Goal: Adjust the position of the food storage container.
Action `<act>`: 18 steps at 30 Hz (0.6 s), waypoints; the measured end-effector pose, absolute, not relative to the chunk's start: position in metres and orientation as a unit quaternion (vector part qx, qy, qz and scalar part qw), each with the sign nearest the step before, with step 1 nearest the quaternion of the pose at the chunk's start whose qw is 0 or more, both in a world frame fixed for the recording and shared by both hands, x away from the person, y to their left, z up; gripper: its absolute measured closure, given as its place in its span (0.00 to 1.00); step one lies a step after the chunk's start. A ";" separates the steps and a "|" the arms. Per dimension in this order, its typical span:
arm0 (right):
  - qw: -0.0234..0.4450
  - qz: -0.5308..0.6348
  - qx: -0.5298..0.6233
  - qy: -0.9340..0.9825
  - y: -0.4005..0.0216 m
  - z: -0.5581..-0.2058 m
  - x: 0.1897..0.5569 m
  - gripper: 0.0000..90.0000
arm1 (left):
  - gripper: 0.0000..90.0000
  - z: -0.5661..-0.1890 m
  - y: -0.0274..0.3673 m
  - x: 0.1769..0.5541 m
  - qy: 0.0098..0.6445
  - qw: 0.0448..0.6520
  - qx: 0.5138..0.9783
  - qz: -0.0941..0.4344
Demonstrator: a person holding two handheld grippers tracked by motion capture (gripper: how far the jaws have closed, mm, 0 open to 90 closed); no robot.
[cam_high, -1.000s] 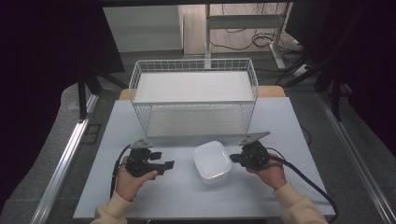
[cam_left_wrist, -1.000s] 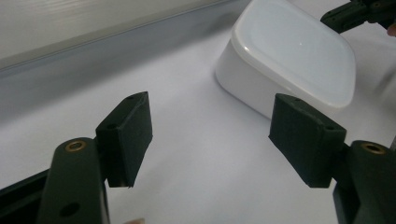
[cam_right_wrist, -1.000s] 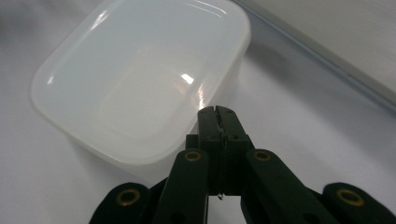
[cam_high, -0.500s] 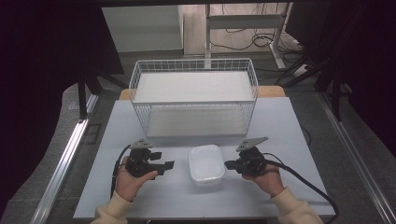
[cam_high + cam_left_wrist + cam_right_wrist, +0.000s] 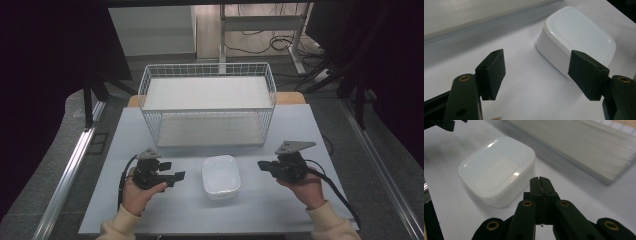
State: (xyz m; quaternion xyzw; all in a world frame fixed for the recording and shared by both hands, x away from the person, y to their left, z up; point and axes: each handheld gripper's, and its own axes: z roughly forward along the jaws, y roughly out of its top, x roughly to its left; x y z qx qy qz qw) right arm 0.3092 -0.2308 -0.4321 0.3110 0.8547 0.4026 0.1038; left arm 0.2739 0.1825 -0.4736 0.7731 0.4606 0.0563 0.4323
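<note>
Overhead, the high view has the white lidded container [image 5: 220, 176] lying on the desk [image 5: 280, 210] toward its near edge, about midway between the side edges, with the wire basket [image 5: 207, 102] standing at the far edge. The left gripper [image 5: 176, 176] sits just beside the container on its left, jaws pointed at it; the right gripper [image 5: 262, 165] is near its other side, a little farther off. Neither touches it.

From the left gripper view, the left gripper [image 5: 536, 75] has its jaws spread wide and empty, and the container [image 5: 576, 41] lies ahead and to the right of the gap, its lid seated flat.

From the right gripper view, the right gripper [image 5: 540, 181] has its jaws pressed together on nothing, with the container [image 5: 497, 168] just beyond the tips.

My reading is that this is the approach before a grasp. The next move likely calls for the left jaws to swing across and straddle the container's side, or the right jaws to part first.

What the container holds is hidden by its lid. The basket is blurred in both gripper views, and the near desk edge is partly cut off in the high view.
</note>
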 end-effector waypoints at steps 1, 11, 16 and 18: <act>0.111 0.403 0.316 0.852 -0.239 -0.430 0.306 1.00 | 0.32 -0.473 0.183 0.274 0.461 0.433 0.773 0.057; 0.138 0.418 0.358 0.824 -0.288 -0.425 0.268 1.00 | 0.32 -0.472 0.179 0.274 0.460 0.433 0.773 0.057; 0.106 0.444 0.330 0.826 -0.261 -0.422 0.257 0.97 | 0.32 -0.471 0.177 0.272 0.459 0.438 0.771 0.056; 0.104 0.441 0.322 0.831 -0.246 -0.424 0.259 0.87 | 0.32 -0.470 0.178 0.271 0.458 0.443 0.769 0.054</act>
